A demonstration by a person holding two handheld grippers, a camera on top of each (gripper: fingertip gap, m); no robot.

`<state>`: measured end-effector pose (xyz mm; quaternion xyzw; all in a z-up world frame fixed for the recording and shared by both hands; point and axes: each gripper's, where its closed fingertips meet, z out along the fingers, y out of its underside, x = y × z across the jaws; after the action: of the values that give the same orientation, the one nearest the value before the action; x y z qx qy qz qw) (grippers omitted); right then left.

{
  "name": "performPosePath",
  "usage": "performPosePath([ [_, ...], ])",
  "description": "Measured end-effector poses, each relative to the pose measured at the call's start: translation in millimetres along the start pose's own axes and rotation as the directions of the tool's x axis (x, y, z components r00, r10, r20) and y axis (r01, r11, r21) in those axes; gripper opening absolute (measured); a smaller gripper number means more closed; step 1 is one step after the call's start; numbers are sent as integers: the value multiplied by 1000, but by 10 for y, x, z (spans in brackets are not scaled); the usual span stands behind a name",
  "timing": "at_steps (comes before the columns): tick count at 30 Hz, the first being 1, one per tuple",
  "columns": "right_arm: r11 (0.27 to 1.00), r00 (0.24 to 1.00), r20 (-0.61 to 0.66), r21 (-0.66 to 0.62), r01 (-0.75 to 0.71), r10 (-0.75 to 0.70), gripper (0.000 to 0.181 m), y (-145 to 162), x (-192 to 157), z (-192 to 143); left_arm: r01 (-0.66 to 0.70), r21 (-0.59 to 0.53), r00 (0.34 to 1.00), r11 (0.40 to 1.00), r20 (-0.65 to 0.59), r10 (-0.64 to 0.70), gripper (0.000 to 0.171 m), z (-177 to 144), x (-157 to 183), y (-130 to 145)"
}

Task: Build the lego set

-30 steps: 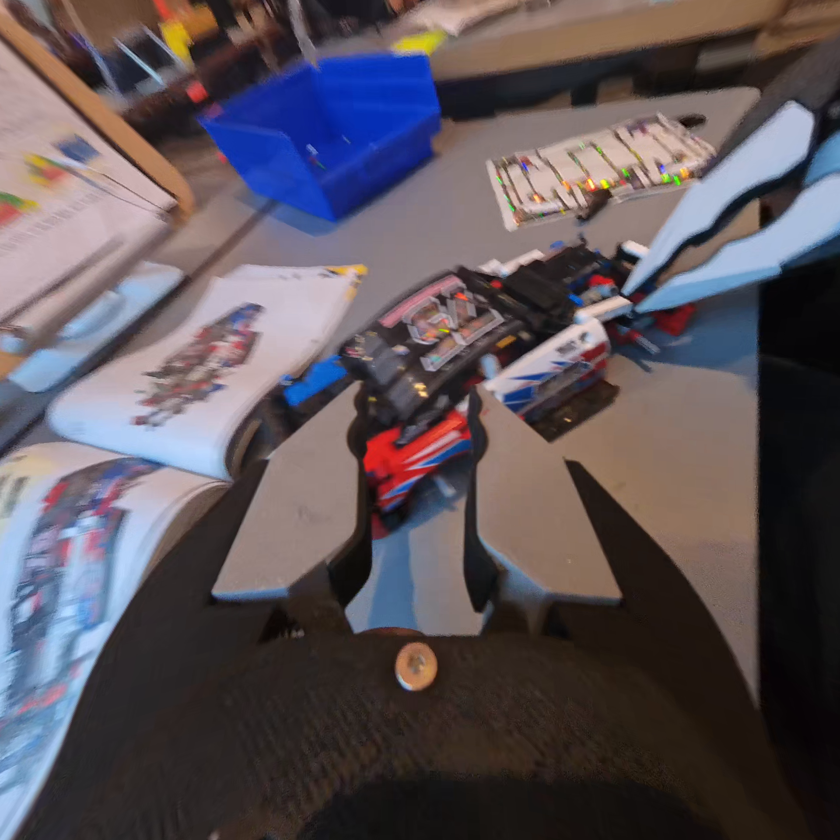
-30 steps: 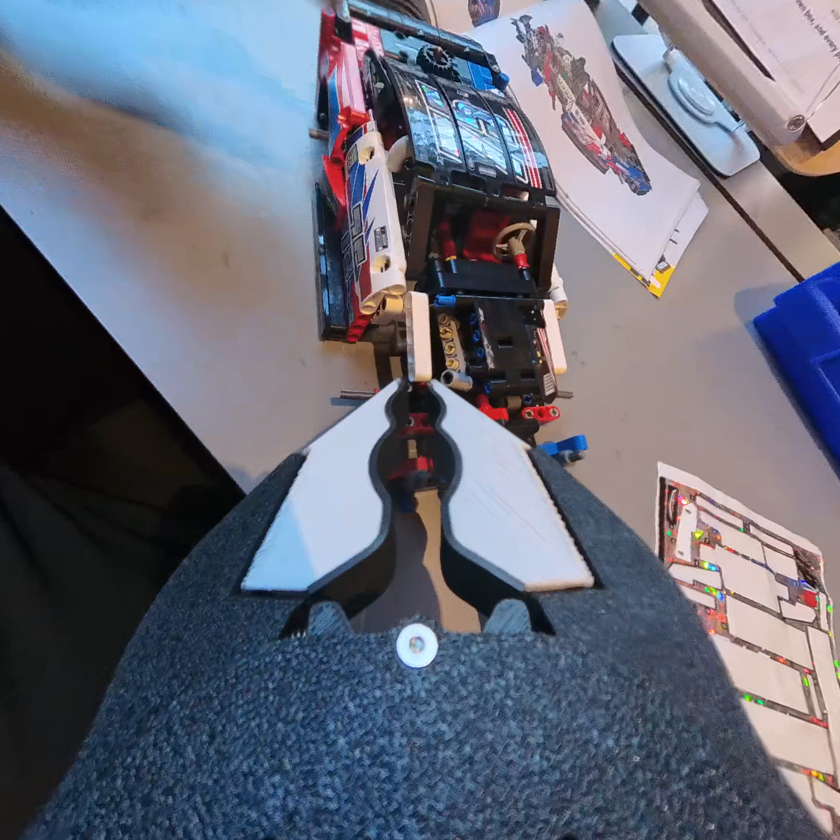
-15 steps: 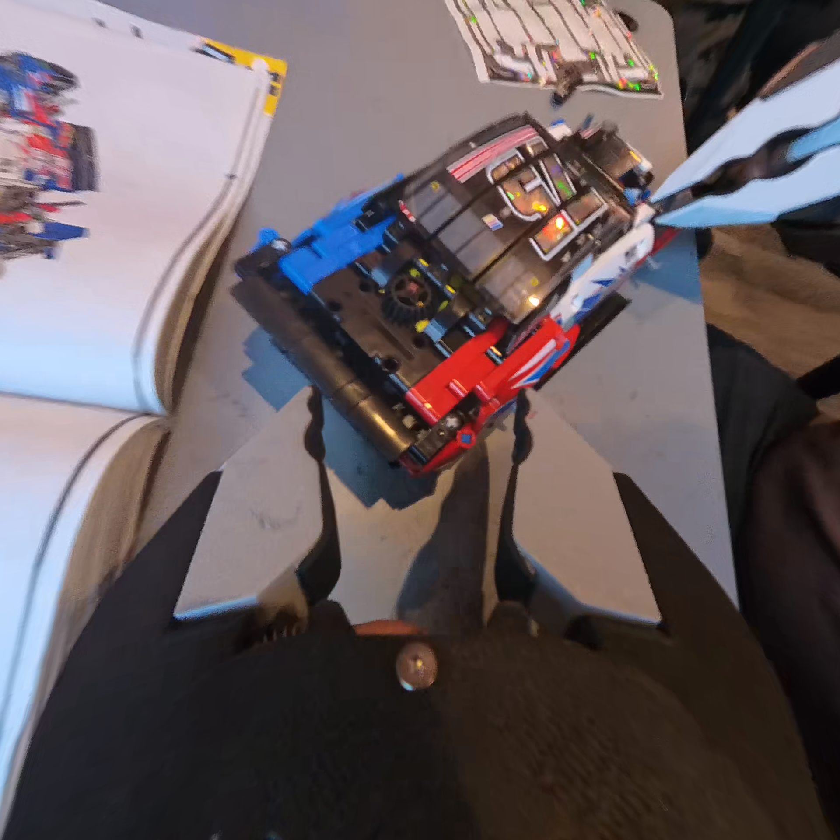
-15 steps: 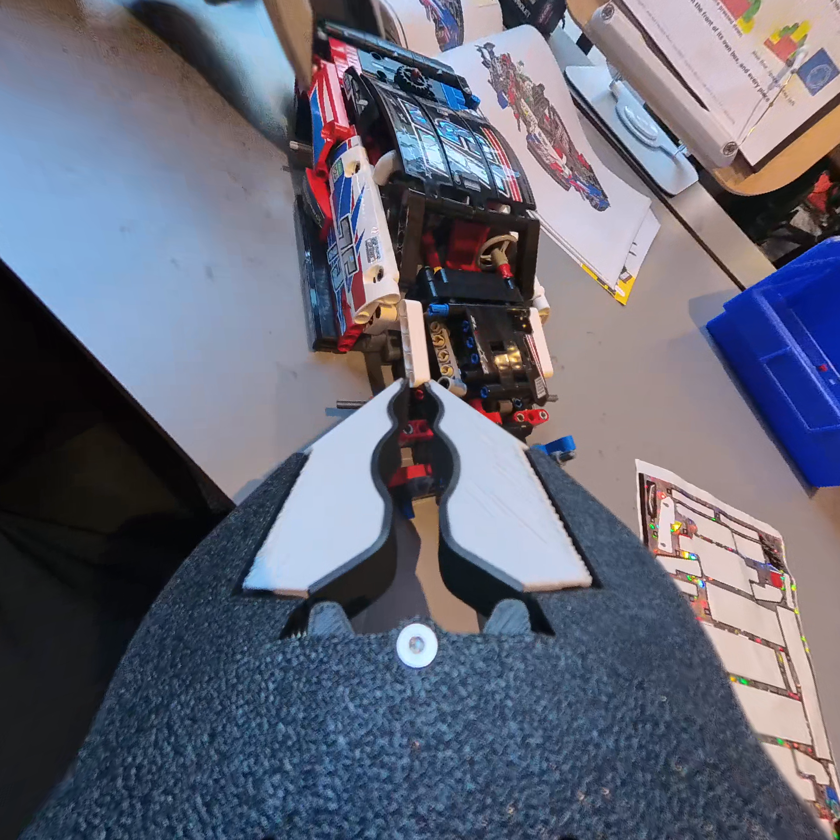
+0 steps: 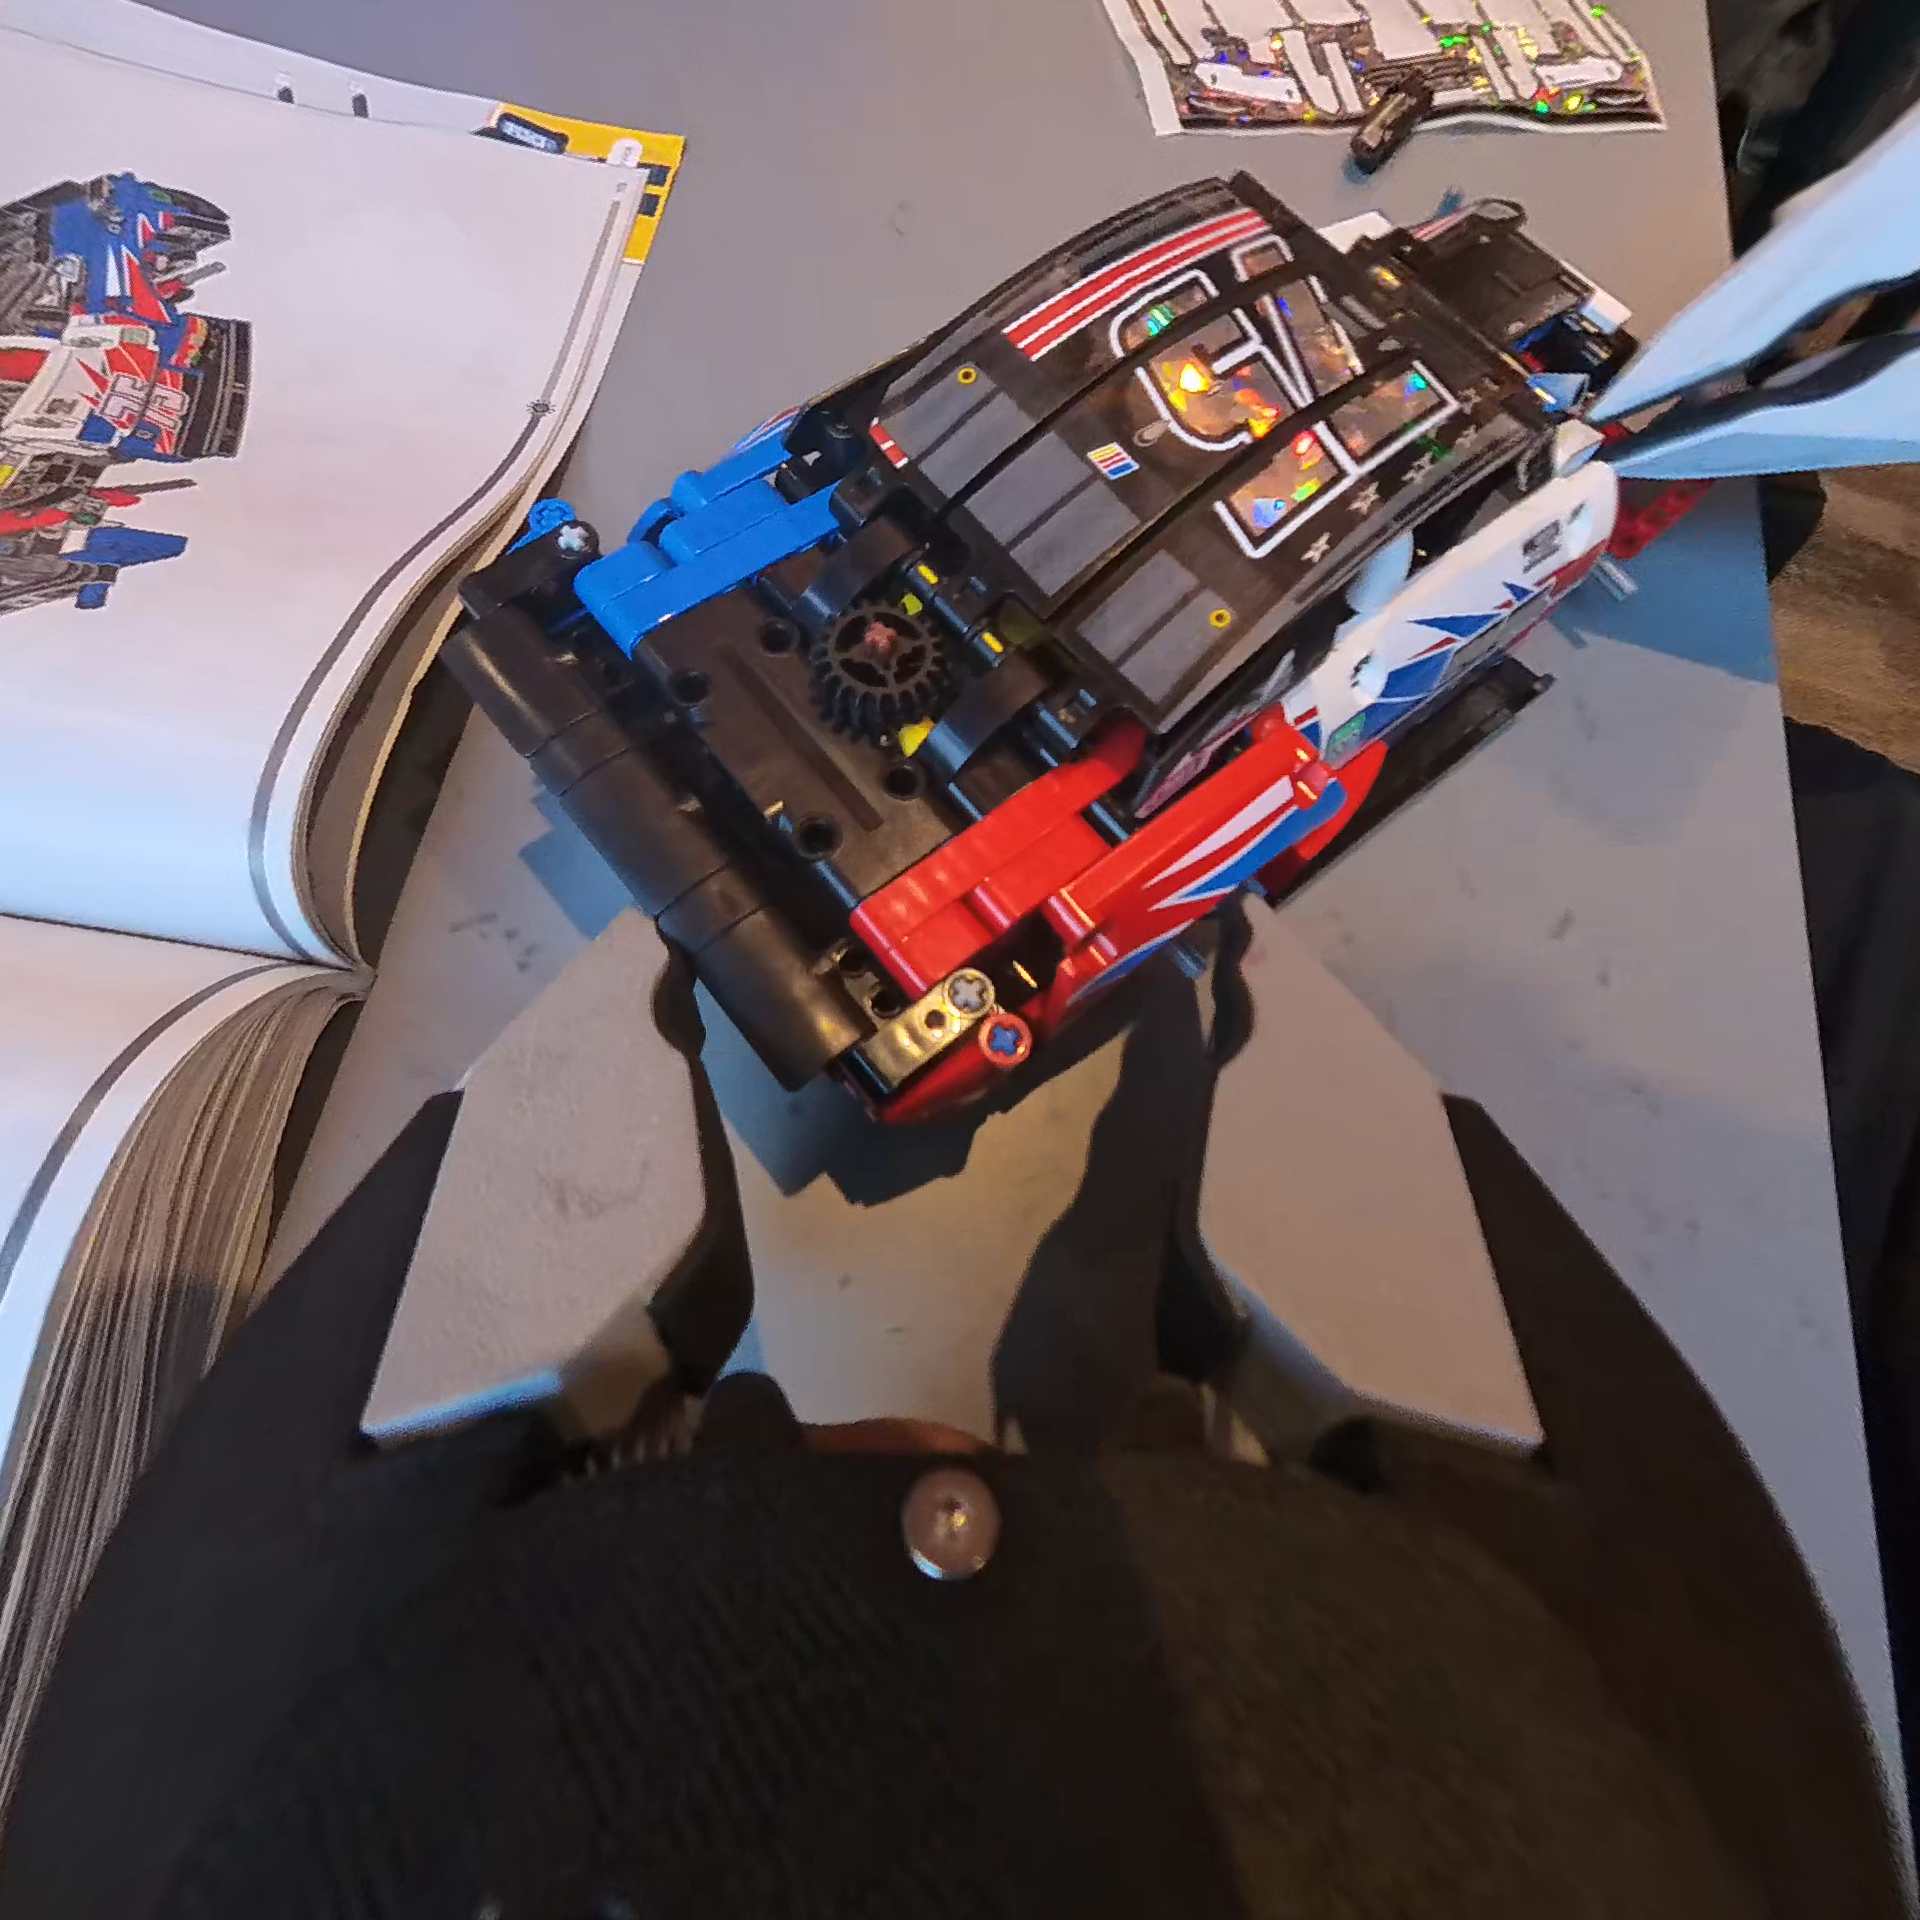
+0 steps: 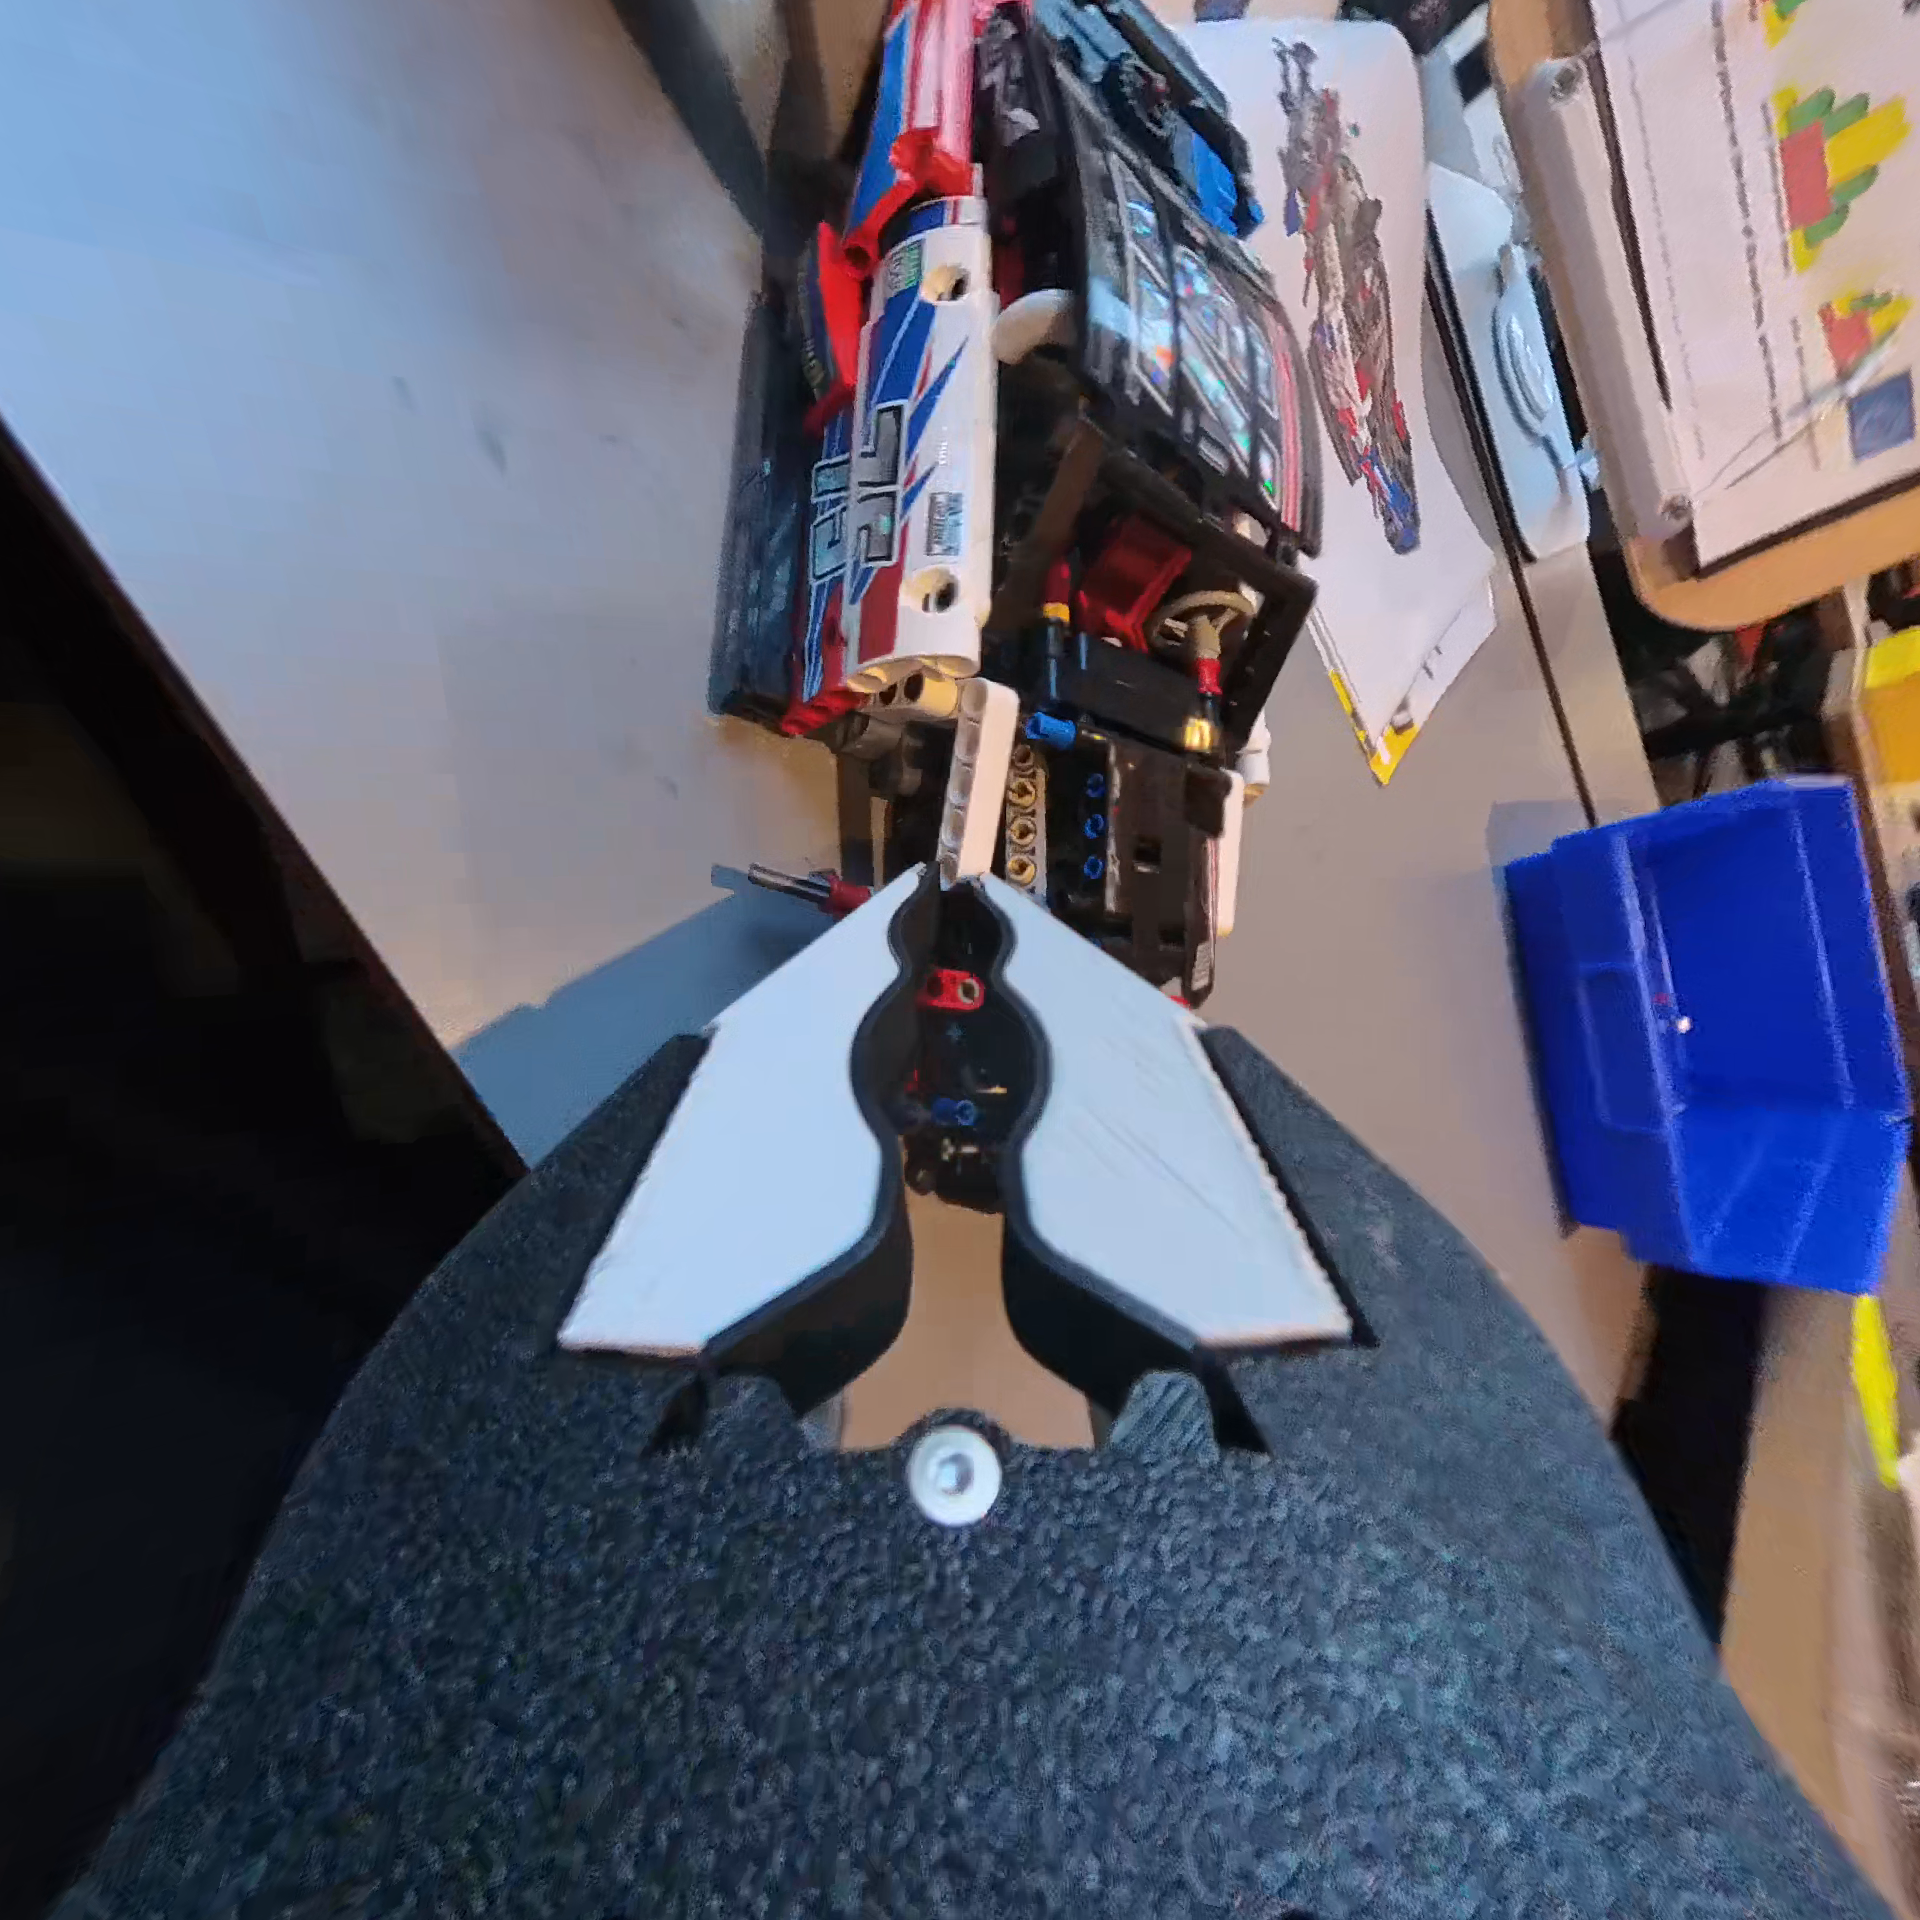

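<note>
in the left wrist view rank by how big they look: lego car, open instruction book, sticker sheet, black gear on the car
1. open instruction book, cropped by the frame
2. lego car
3. sticker sheet, farther off and cropped
4. black gear

The lego car (image 5: 1049,623) has a black roof with red-and-white stripes and glittering holographic stickers, blue beams at one rear corner, red panels with white and blue streaks at the other, and a white side panel (image 6: 914,457) with blue slashes. The desk (image 5: 1558,1039) is grey. The open instruction book (image 5: 260,520) has white pages, one corner yellow. The bin (image 6: 1714,1039) is bright blue.
</note>
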<state>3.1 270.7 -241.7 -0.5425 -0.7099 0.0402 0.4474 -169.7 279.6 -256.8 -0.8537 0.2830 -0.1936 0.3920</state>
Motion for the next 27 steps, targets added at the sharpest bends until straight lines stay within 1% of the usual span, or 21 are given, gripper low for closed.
performPosePath([
  [2, 998, 998, 22, -21, 64, -63, 4, -20, -26, 5, 7, 2, 1000, 1000, -1, -7, 99, -5, -5, 2],
  [6, 999, 991, 128, -18, 43, -40, 4, -22, -42, 6, 11, 1, 1000, 1000, 0, -11, 100, -4, -6, 3],
  [7, 998, 988, 142, -25, 58, -54, 4, -21, -42, 7, 12, 1, 1000, 1000, 1, -12, 100, -2, -6, 4],
  [10, 985, 976, 152, -56, 165, -155, 3, -27, -49, 13, 14, -2, 1000, 1000, 7, -14, 101, 1, -8, 9],
  [16, 967, 958, 185, -90, 239, -219, 3, -33, -66, 22, 20, -6, 1000, 1000, 12, -20, 104, 6, -12, 12],
  [19, 936, 933, 191, -119, 332, -306, 3, -43, -67, 24, 23, -5, 1000, 1000, 11, -23, 105, 3, -13, 14],
  [22, 900, 901, 234, -158, 406, -365, 3, -42, -67, 24, 23, -5, 1000, 1000, 13, -23, 105, 3, -15, 14],
  [24, 897, 892, 269, -160, 413, -363, 3, -40, -70, 25, 24, -5, 1000, 1000, 15, -24, 106, 3, -18, 14],
  [27, 928, 913, 284, -146, 343, -292, 3, -51, -61, 32, 27, -2, 999, 1000, 19, -27, 106, -1, -29, 11],
])
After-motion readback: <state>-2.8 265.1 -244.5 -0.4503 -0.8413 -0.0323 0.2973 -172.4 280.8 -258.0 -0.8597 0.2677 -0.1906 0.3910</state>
